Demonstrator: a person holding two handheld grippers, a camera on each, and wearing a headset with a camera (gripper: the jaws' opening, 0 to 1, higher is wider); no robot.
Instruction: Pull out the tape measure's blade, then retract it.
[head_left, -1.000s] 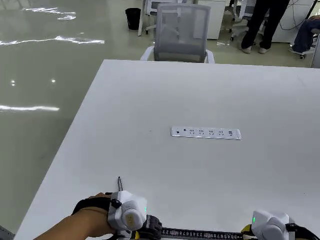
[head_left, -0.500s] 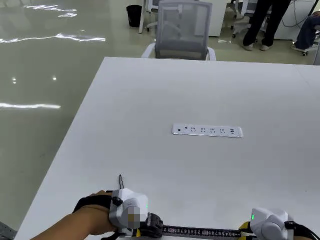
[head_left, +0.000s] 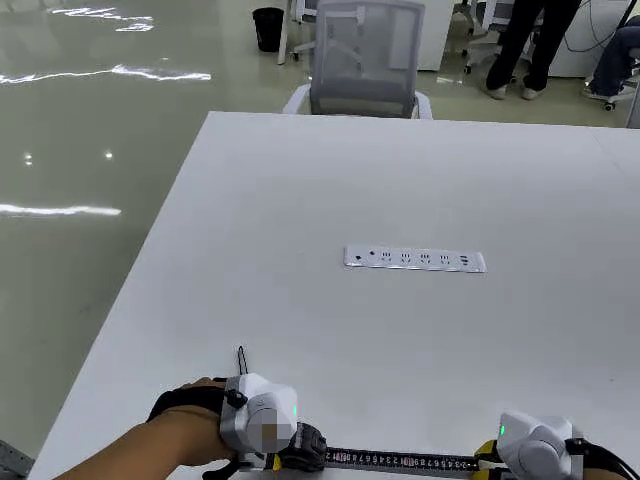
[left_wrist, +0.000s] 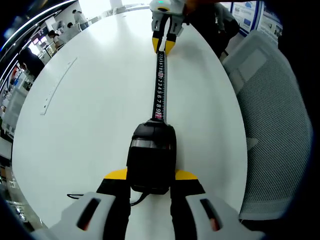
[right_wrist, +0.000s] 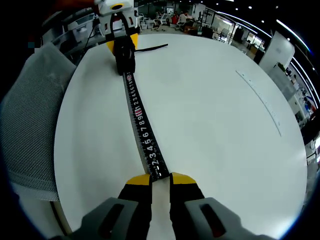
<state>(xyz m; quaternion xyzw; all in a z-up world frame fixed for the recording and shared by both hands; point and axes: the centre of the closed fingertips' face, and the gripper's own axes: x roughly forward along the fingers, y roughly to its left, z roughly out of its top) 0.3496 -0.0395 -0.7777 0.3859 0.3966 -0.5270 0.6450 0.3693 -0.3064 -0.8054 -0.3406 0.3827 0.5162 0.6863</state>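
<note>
White counter runs away from me toward a grey mesh office chair at its far end, with a power strip lying flat mid-surface. At the near edge, the head view's bottom border cuts off the lower part of both grippers. My left claw is clamped on the tape measure case, one yellow-tipped jaw on either side. The case is black, and its top is too dark for me to read any marking. My right claw is pinched together on the tip of the blade, so the end hook is hidden between the jaws. The blade is black with white numerals. I read 2 through 9 running up from the tip, then red marks, then digits too small to make out. Its long axis runs straight from claw to claw, parallel to the counter's near edge, with the case's mouth facing the right claw. I cannot tell whether the blade touches the counter. A thin black cord lies on the counter beside the left gripper.
</note>
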